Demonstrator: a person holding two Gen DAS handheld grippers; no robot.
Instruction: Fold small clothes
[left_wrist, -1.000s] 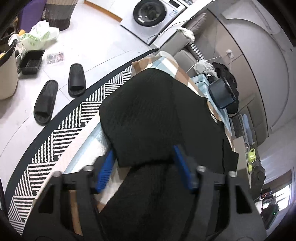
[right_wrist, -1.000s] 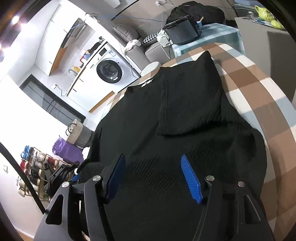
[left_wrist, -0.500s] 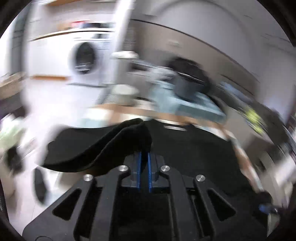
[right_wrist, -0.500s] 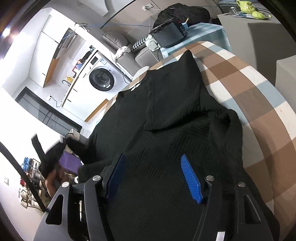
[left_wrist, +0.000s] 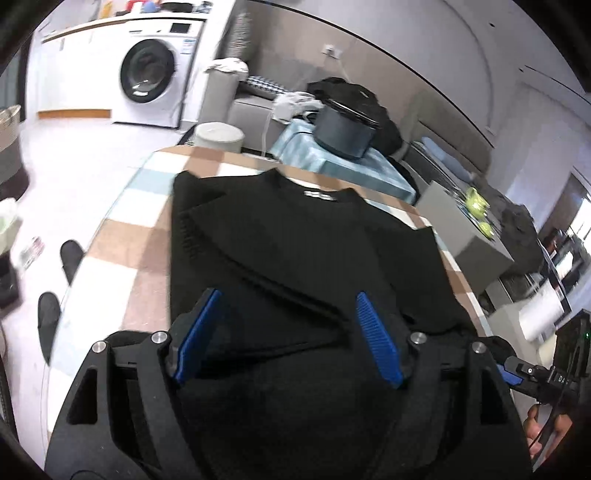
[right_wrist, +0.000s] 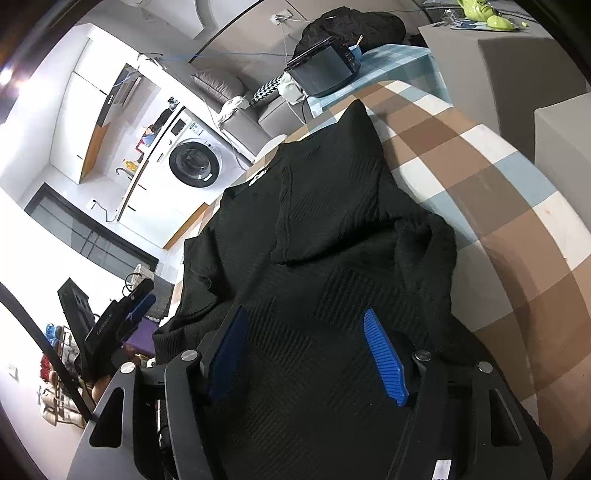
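A black knit sweater (left_wrist: 295, 236) lies flat on the round table with the checked cloth (left_wrist: 125, 240), collar at the far side. One sleeve is folded slantwise across its body. My left gripper (left_wrist: 288, 299) hovers just over that folded sleeve; its jaws are opening and the blue pads (left_wrist: 376, 343) grip nothing. In the right wrist view the sweater (right_wrist: 332, 206) shows its other sleeve folded in as well. My right gripper (right_wrist: 306, 315) stands over the lower body, its jaws opening slightly with only flat cloth below. The left gripper (right_wrist: 136, 306) shows at that view's left edge.
The checked cloth (right_wrist: 498, 206) lies bare right of the sweater. Beyond the table stand a grey stool (left_wrist: 218, 134), a washing machine (left_wrist: 155, 74) and a dark appliance (left_wrist: 343, 129) on a blue-clothed table. Black slippers (left_wrist: 70, 254) lie on the floor at the left. Grey cabinets (right_wrist: 517, 55) stand at the right.
My left gripper shut on the sleeve's edge, swung it over the sweater's body and let go; its jaws now stand apart. The right gripper has hardly moved.
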